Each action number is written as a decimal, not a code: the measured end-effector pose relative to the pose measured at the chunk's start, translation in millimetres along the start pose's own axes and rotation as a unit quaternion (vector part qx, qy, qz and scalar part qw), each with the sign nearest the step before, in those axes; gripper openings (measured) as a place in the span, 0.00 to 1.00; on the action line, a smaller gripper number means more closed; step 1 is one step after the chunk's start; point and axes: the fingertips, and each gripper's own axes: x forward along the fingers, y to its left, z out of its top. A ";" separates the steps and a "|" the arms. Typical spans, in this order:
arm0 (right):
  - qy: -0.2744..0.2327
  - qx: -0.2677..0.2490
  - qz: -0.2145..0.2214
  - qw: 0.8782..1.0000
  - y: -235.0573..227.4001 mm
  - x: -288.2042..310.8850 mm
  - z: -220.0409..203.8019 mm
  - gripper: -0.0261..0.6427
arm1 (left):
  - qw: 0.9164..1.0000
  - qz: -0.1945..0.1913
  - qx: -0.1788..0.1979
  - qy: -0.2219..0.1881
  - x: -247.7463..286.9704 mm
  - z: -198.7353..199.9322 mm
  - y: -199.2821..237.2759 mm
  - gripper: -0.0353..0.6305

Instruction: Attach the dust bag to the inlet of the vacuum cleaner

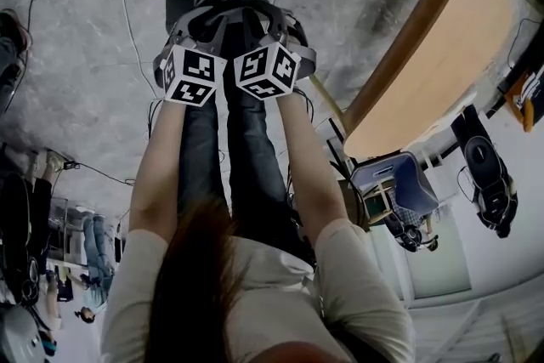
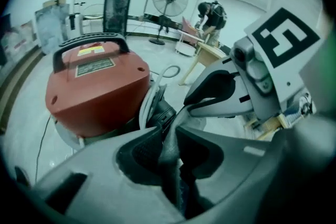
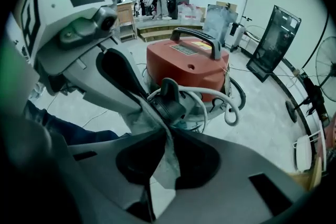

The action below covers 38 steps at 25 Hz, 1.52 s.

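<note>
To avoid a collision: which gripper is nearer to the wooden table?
Right. The right gripper is toward the wooden table; the left gripper is beyond it, farther away.

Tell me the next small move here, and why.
Probably ease both grippers forward to draw the dust bag over the inlet: the left gripper and right gripper each pinch its grey cloth, and the inlet of the red vacuum cleaner sits just beyond their jaws.
</note>
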 end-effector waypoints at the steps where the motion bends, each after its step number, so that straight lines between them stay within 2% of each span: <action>1: 0.003 -0.009 0.001 1.000 -2.1 1.9 2.5 0.12 | 1.000 0.011 -0.022 -0.010 -0.5 0.1 1.1 0.19; 3: 0.007 -0.023 0.004 1.000 -4.8 4.7 6.3 0.12 | 0.998 0.027 -0.044 -0.022 -0.7 0.1 3.0 0.18; 5: 0.005 -0.018 0.002 1.000 -3.7 3.7 5.7 0.12 | 0.999 0.027 -0.035 -0.018 -0.3 -1.0 3.3 0.19; 8: -0.005 0.043 -0.018 0.999 -2.6 -0.3 -0.2 0.12 | 0.999 -0.011 0.032 0.002 4.1 2.2 3.2 0.19; 10: -0.010 0.080 -0.028 0.996 -3.3 -1.9 -2.8 0.12 | 0.995 -0.045 0.084 0.009 5.7 7.6 1.7 0.19; 12: -0.006 0.081 -0.027 0.996 -5.1 -0.7 -2.0 0.12 | 0.991 -0.063 0.117 0.010 5.5 13.8 1.1 0.19; 13: -0.003 0.074 -0.023 0.997 -5.6 0.2 -1.0 0.12 | 0.991 -0.063 0.120 0.009 5.1 15.4 1.1 0.19; 17: 0.015 0.036 -0.011 0.999 -6.0 1.8 2.0 0.12 | 0.997 -0.028 0.064 -0.013 0.7 12.7 -1.4 0.18; 21: 0.030 0.000 0.000 1.000 -8.1 4.7 5.6 0.12 | 0.999 -0.006 0.017 -0.028 1.9 8.6 -1.2 0.18; 24: 0.027 0.002 0.002 1.000 -6.0 4.7 5.4 0.12 | 0.999 -0.019 0.015 -0.024 4.9 5.6 0.5 0.19; 26: 0.020 0.029 -0.005 0.999 -5.1 2.7 4.1 0.12 | 0.999 -0.041 0.015 -0.018 6.4 5.9 1.1 0.19; 28: 0.013 0.051 -0.010 0.999 -5.3 0.9 2.9 0.12 | 0.998 -0.060 0.000 -0.020 6.9 7.7 1.9 0.19; 33: 0.015 0.064 0.011 0.998 -5.5 1.1 3.1 0.13 | 0.998 -0.061 -0.014 -0.009 5.9 6.4 2.8 0.19; 38: 0.039 0.084 0.042 0.995 -2.2 -0.9 0.4 0.17 | 0.994 -0.086 -0.065 0.001 2.3 1.5 -0.2 0.23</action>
